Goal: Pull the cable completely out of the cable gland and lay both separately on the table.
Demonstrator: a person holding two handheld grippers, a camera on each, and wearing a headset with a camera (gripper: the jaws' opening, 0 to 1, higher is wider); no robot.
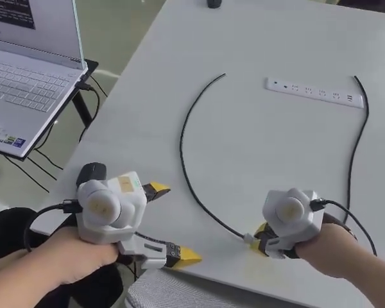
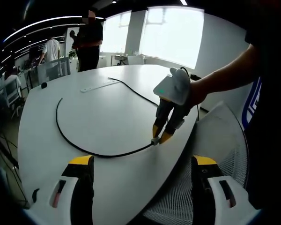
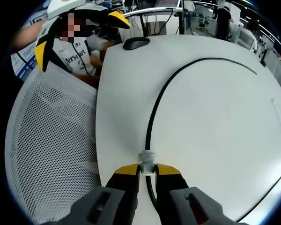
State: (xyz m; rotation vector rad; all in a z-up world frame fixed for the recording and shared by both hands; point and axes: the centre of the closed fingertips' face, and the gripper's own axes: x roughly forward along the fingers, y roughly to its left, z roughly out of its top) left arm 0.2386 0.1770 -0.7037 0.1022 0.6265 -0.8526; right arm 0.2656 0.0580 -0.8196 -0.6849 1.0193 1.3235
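Note:
A long black cable point(image 1: 181, 160) curves across the white table point(image 1: 276, 147). Its near end runs through a small white cable gland point(image 1: 247, 238) by the front edge. My right gripper point(image 1: 262, 242) is shut on the gland point(image 3: 147, 160), and the cable point(image 3: 150, 122) passes between its yellow-tipped jaws. My left gripper point(image 1: 173, 222) hovers at the table's front left edge, open and holding nothing. In the left gripper view my open left gripper point(image 2: 141, 161) faces the right gripper point(image 2: 163, 133), the gland point(image 2: 154, 140) and the cable point(image 2: 98, 156).
A white power strip point(image 1: 314, 93) with a black cord point(image 1: 358, 141) lies at the back right. A laptop point(image 1: 25, 77) stands on a stand off the table's left side. A mesh chair point(image 3: 51, 154) is below the front edge. People stand in the background.

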